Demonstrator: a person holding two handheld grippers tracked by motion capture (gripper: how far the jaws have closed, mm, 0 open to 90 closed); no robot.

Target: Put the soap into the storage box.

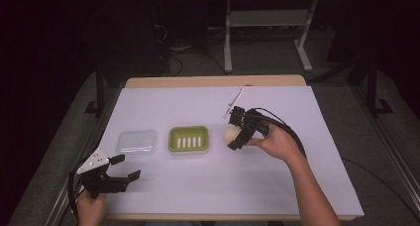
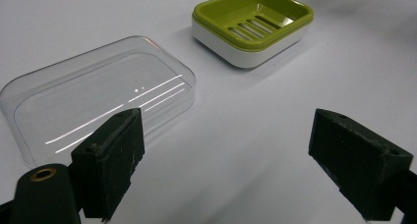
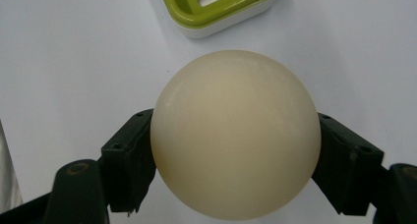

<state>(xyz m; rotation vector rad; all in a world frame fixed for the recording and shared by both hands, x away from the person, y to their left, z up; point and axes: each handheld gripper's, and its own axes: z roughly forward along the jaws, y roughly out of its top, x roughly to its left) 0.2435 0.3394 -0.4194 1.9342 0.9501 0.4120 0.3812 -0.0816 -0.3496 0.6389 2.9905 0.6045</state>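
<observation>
**Desk:** What do you have on the right side?

**Me:** I see my right gripper (image 1: 233,137) clamped on a cream ball (image 1: 231,134). In the right gripper view the ball (image 3: 235,133) sits squarely between the two black jaws, both pads pressed against its sides. The right hand (image 1: 275,142) comes in from the lower right with the forearm angled up and to the left, and the gripper points left and slightly toward me, its cable looping back over the wrist.

**Desk:** Where is the ball relative to the dish?

**Me:** Just to the right of the green soap dish (image 1: 188,139), near it but apart. Whether the ball touches the tabletop (image 1: 277,186) I cannot tell from above. In the right gripper view the dish (image 3: 216,8) lies just beyond the ball.

**Desk:** And the left?

**Me:** My left gripper (image 1: 130,167) is at the near left corner of the tabletop, jaws spread wide with nothing between them. The left hand (image 1: 90,206) holds it low, close to the near edge, pointing right and a little away from me, with the grey three-cornered plate on top. In the left gripper view the jaws stand well apart over bare white surface; the clear plastic lid (image 2: 98,96) lies just ahead of the left-hand jaw and the dish (image 2: 253,25) farther off.

**Desk:** Lid and dish touching?

**Me:** No, from above the lid (image 1: 136,142) lies just left of the dish with a small gap
</observation>
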